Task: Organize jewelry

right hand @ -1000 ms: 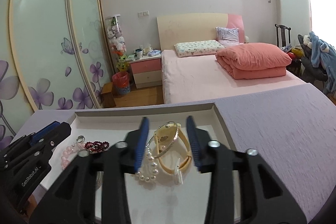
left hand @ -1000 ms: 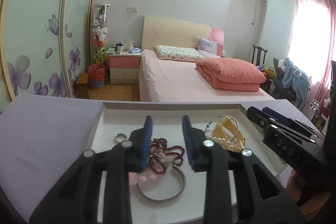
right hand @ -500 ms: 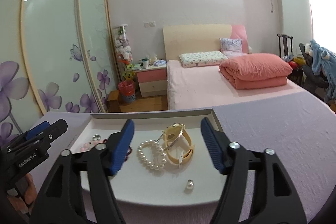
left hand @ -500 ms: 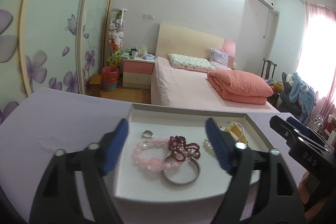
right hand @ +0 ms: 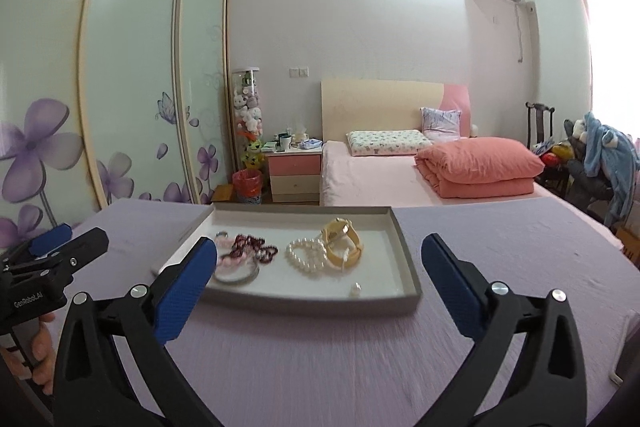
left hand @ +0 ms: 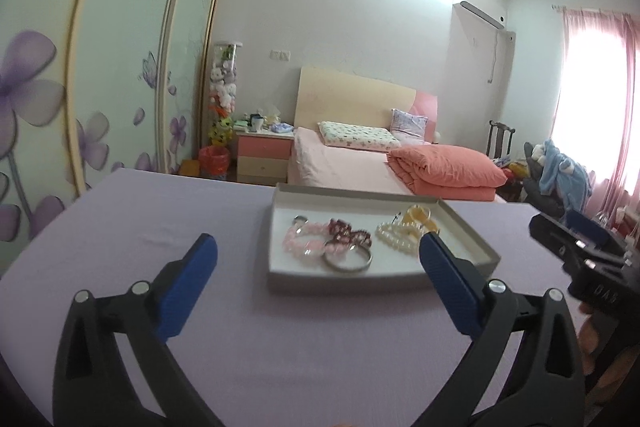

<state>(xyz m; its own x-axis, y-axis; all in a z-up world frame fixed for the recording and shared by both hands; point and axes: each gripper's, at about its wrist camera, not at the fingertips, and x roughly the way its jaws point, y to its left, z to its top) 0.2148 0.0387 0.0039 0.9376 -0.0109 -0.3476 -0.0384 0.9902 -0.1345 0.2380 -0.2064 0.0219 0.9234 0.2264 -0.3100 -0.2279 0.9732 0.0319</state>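
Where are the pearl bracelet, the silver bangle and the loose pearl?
pearl bracelet (right hand: 307, 254), right wrist view, on its beads.
silver bangle (left hand: 349, 261), left wrist view, on its near rim.
loose pearl (right hand: 355, 289), right wrist view, on its middle.

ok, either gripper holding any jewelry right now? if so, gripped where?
Nothing is held. The left gripper and right gripper are both wide open, short of the tray; all the jewelry lies in it.

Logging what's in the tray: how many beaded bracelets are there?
3: pink bead bracelet at left, dark red bead bracelet beside it, pearl bracelet at centre against the yellow bangle. More may be hidden.
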